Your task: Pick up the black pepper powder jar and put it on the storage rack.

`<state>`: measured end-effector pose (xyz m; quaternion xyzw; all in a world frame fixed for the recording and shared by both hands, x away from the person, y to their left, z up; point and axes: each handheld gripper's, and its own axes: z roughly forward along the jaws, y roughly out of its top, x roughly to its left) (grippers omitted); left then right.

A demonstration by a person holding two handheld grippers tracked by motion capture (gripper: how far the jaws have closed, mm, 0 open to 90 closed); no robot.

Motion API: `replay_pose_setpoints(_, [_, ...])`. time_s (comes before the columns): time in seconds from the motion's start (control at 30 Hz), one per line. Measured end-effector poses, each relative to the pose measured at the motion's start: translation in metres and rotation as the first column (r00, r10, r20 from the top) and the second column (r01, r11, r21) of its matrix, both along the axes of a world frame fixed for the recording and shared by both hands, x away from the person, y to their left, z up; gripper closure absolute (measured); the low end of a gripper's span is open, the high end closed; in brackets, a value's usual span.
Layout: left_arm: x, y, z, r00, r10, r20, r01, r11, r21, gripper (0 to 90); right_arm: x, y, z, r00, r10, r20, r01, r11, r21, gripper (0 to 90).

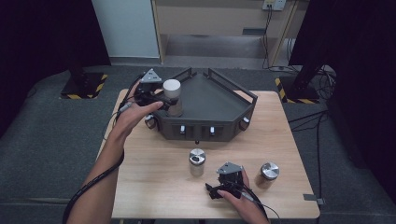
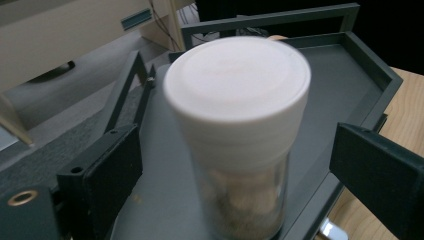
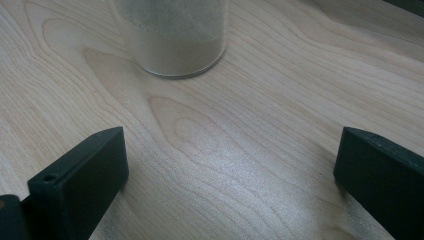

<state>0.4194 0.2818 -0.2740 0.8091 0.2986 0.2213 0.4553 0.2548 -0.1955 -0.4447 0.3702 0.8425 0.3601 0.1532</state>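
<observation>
A clear jar with a white lid (image 1: 172,94) stands at the near left corner of a dark multi-sided tray (image 1: 236,90). My left gripper (image 1: 164,103) is around it. In the left gripper view the white-lidded jar (image 2: 239,115) sits between the two jaws with a gap on each side, so the left gripper (image 2: 240,155) is open. My right gripper (image 1: 215,187) rests low over the wooden table (image 1: 149,182) near its front edge. Its jaws are spread wide in the right gripper view, where the right gripper (image 3: 232,160) holds nothing. The base of a jar of pale powder (image 3: 172,42) stands ahead of it.
Two metal-lidded jars stand on the table in front of the tray: one (image 1: 197,161) left of my right gripper, one (image 1: 269,173) to its right. The tray has raised rails (image 2: 272,22) along its back. Cables and stand feet lie on the floor beyond.
</observation>
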Motion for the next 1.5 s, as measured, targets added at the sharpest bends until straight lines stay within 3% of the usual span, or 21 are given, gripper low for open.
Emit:
replay_pose_setpoints(0.4, [-0.034, 0.021, 0.001, 0.9992, 0.038, 0.008, -0.039, 0.9990, 0.025, 3.6, 0.000, 0.000, 0.000, 1.0000, 0.000, 0.001, 0.000, 1.000, 0.000, 0.9])
replay_pose_setpoints(0.53, [-0.043, 0.026, -0.001, 0.9986, 0.050, 0.017, -0.050, 0.9986, 0.015, 3.0, 0.000, 0.000, 0.000, 1.0000, -0.001, 0.000, 0.001, 1.000, 0.000, 0.9])
replay_pose_setpoints(1.1, [-0.071, 0.026, -0.018, 0.9957, 0.083, 0.042, -0.083, 0.9965, 0.003, 3.2, 0.000, 0.000, 0.000, 1.0000, 0.000, 0.001, 0.000, 1.000, -0.001, 0.9])
replay_pose_setpoints(1.5, [-0.093, 0.029, -0.021, 0.9961, 0.077, 0.045, -0.078, 0.9966, 0.026, 3.0, 0.000, 0.000, 0.000, 1.0000, 0.000, 0.000, 0.000, 1.000, 0.000, 0.9])
